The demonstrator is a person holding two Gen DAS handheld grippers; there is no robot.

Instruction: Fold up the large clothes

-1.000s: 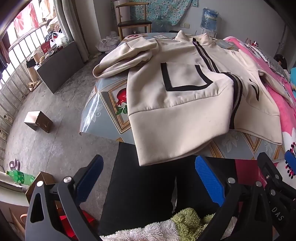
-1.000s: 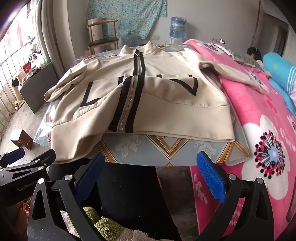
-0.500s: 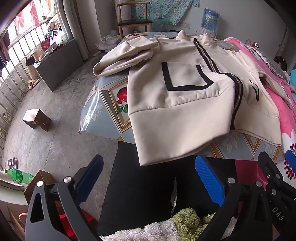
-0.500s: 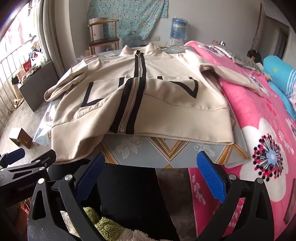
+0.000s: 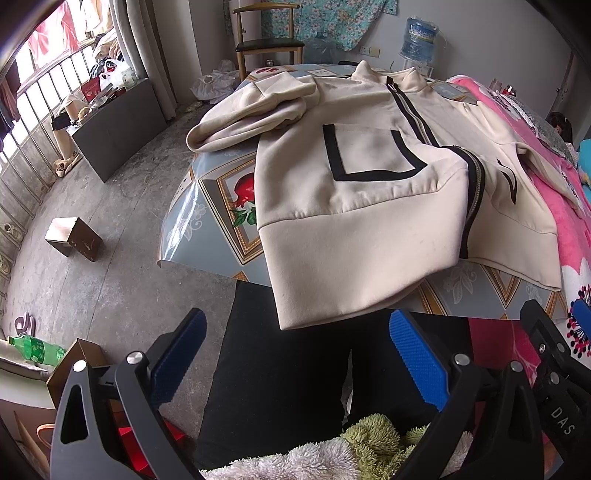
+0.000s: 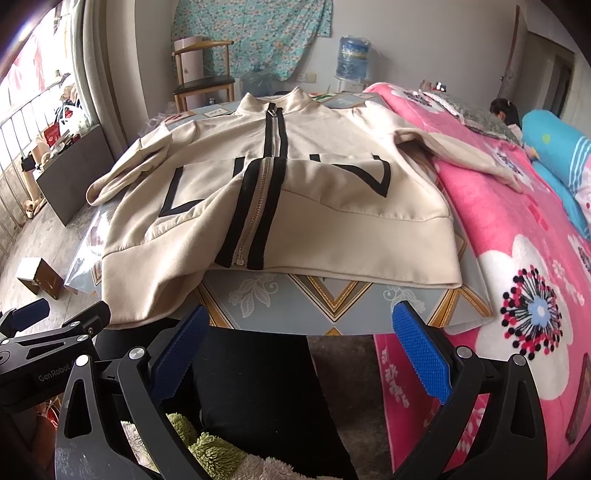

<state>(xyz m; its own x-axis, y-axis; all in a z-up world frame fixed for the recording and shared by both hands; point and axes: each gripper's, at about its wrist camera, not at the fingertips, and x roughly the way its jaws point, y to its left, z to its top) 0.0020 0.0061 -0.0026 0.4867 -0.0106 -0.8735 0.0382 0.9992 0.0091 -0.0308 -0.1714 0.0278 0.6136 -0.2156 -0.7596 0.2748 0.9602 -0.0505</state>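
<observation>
Nothing much has shifted since before; both my left gripper (image 5: 295, 363) and right gripper (image 6: 297, 356) hang spread wide, empty. Soft, heavy cream zip-front jacket with black trim (image 6: 280, 206) droops over the patterned tabletop's (image 6: 332, 299) near edge; I'd pinch its hem corners

Daylight comes through a barred window (image 5: 26, 122) on the left, beside a grey curtain (image 5: 147, 48). The concrete floor (image 5: 110, 206) is bare and scuffed, with a small brown cardboard box (image 5: 74, 243) and a green plastic bottle (image 5: 33, 349) lying on it. A dark low cabinet (image 5: 118, 129) stands under the window. Against the pale back wall (image 6: 424, 37) stand a wooden chair (image 6: 203, 77) and a blue water jug (image 6: 354, 55), with a floral cloth (image 6: 255, 33) hung above. A bed with a pink flowered blanket (image 6: 517, 277) fills the right.
</observation>
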